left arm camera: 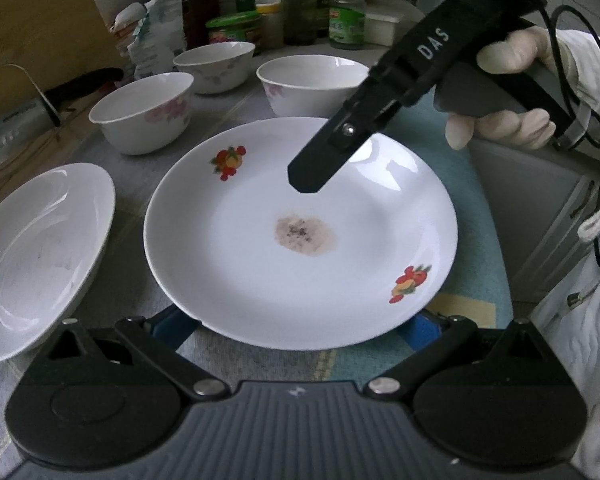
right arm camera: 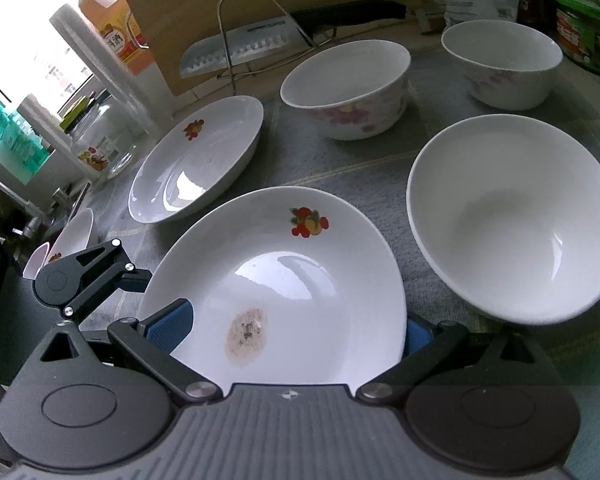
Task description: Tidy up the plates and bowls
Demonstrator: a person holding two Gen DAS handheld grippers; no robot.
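A white plate with fruit prints and a brown stain (left arm camera: 300, 236) lies on the cloth; it also shows in the right wrist view (right arm camera: 276, 292). My left gripper (left arm camera: 296, 328) is open, its blue pads at the plate's near rim. My right gripper (right arm camera: 296, 330) is open over the same plate, one blue pad (right arm camera: 172, 324) above the plate's inside; its black finger (left arm camera: 320, 164) hangs over the plate in the left wrist view. A second fruit plate (left arm camera: 40, 256) (right arm camera: 198, 156) lies to the left. Three flowered white bowls (left arm camera: 144, 112) (left arm camera: 216, 66) (left arm camera: 312, 86) stand behind.
A knife on a wire rack (right arm camera: 252, 52) and a wooden board (right arm camera: 228, 8) stand at the back. Jars and bottles (left arm camera: 344, 20) line the far edge. A juice bottle (right arm camera: 112, 28) and a glass jar (right arm camera: 104, 140) stand at the left near the window.
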